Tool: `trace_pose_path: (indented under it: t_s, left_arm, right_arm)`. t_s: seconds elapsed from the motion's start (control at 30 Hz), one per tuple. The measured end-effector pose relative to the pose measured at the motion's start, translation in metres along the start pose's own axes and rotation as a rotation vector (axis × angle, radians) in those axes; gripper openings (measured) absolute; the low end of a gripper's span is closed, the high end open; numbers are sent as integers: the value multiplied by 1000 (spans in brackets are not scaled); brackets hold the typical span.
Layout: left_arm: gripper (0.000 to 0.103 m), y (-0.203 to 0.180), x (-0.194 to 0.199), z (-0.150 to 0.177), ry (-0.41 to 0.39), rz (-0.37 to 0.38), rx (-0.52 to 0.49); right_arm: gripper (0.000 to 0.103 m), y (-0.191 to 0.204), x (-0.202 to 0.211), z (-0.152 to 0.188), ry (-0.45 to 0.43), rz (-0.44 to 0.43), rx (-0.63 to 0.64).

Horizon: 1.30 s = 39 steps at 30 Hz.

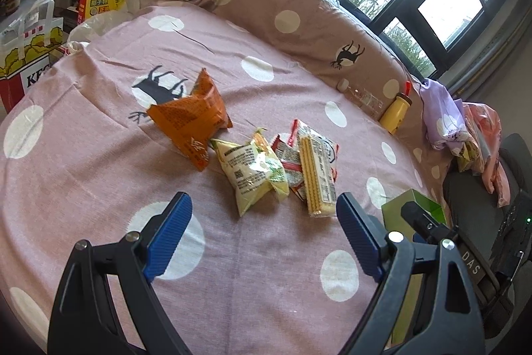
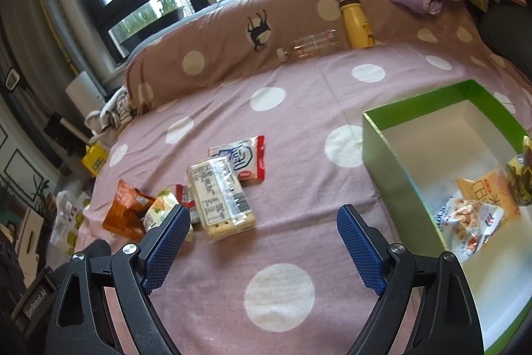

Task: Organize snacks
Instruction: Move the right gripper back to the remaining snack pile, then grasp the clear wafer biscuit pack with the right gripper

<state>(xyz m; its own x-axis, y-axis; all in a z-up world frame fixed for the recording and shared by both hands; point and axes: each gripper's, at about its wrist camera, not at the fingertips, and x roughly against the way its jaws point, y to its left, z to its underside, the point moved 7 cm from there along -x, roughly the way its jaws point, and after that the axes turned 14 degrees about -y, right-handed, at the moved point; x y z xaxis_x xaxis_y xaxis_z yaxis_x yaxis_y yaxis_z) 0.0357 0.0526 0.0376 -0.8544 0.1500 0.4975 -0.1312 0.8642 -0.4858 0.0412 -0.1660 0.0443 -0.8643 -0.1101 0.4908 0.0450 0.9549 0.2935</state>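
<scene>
A bed covered by a pink sheet (image 2: 232,108) with white dots, seen from two hand-held grippers. Left gripper (image 1: 264,232): jaws spread wide, nothing between them, hovering over the sheet just short of a cluster of loose snacks. Right gripper (image 2: 264,242): jaws likewise wide apart and empty, above bare sheet between the snacks and a green box (image 2: 392,162).

The loose snacks lie together near the middle of the bed: an orange bag (image 1: 193,118) farthest from the box; a yellow-green bag (image 1: 252,172) touching it; a clear pack of wafers (image 1: 316,175) resting partly on small red-and-white packets (image 1: 289,162). In the right view the wafer pack (image 2: 221,195) also overlaps a white-and-red packet (image 2: 246,160).

The green box stands open (white inside) at the bed's near right edge and already contains snack packets (image 2: 478,205) at its nearer end; its far end is bare.

Along the bed's far edge, against a brown dotted pillow (image 2: 232,35), lie a clear plastic bottle (image 2: 312,45) and, just beside it, an upright yellow bottle (image 2: 355,25).
</scene>
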Motion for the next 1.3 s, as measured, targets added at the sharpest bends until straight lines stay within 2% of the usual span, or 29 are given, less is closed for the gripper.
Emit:
trace_pose_path:
  t_s: [0.5,0.53,0.6,0.63,0.93,1.2,1.3]
  left_arm:
    - [89,25,-4,0,12,-132,-61]
    - [89,26,-4,0,14,-136,-61]
    - [89,28,-5,0,21,-139,-60]
    - [89,29,-5,1,25,-140,-61]
    - [90,30,-4,2,43,-131,-61]
    - [91,37,-9,4,64,-167,-65]
    - [91,40,-12,6,81,-187,-73]
  right_arm:
    - [91,24,-17,24,72,-51,32]
    - [91,25,-19,26,76,-48,37]
    - [100,26,-21,29,83,-46,39]
    - [101,27,-22,30,86,-50,37]
    - [102,29,-27,35,102,-37,59]
    - [102,12,-31,24,104,-8,0]
    - [102,12,-40,25,130,-8,2]
